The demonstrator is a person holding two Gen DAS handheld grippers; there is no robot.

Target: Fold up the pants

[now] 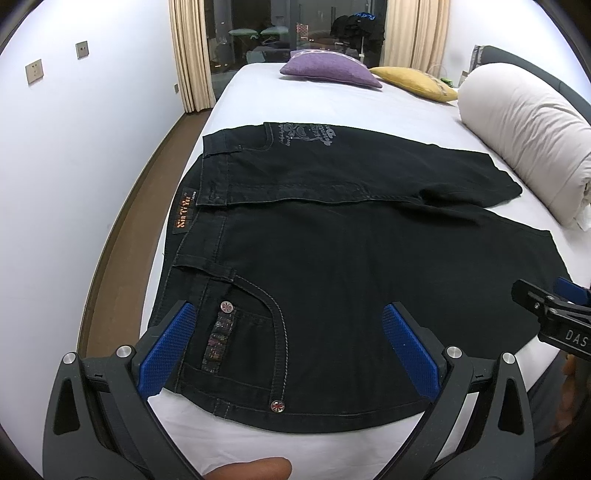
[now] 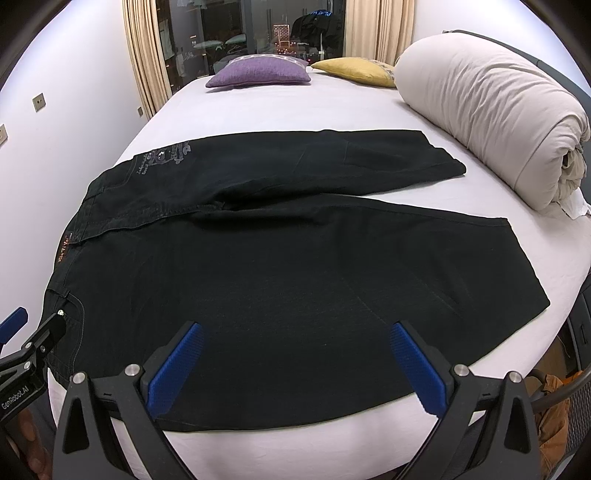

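We see the black pants point(image 1: 332, 266) spread flat on the white bed point(image 1: 332, 99), waistband toward the left edge and both legs running out to the right. The near leg lies along the near side of the bed; the far leg angles away from it, so the two legs part toward their hems, with a creased bunch of fabric at the crotch. An orange brand patch point(image 1: 183, 214) sits on the waistband, and a pale printed design point(image 1: 303, 134) marks the far hip.

Our left gripper point(image 1: 291, 354) hovers over the near waist corner, its blue-padded fingers point(image 1: 168, 350) spread wide apart and holding nothing; the front pocket with its rivet point(image 1: 226, 306) shows between them. Our right gripper point(image 2: 295, 365) hangs over the near leg point(image 2: 332, 295) farther right, fingers point(image 2: 415, 365) likewise spread wide and empty. Each gripper shows at the edge of the other's view.

Beyond the pants, a purple cushion point(image 2: 258, 75) and a yellow cushion point(image 2: 354, 70) rest at the far end of the bed, and a rolled cream duvet point(image 2: 491, 110) lies along the right side, near the far leg's hem. Curtains point(image 1: 188, 51) frame a dark window point(image 1: 288, 29) behind.
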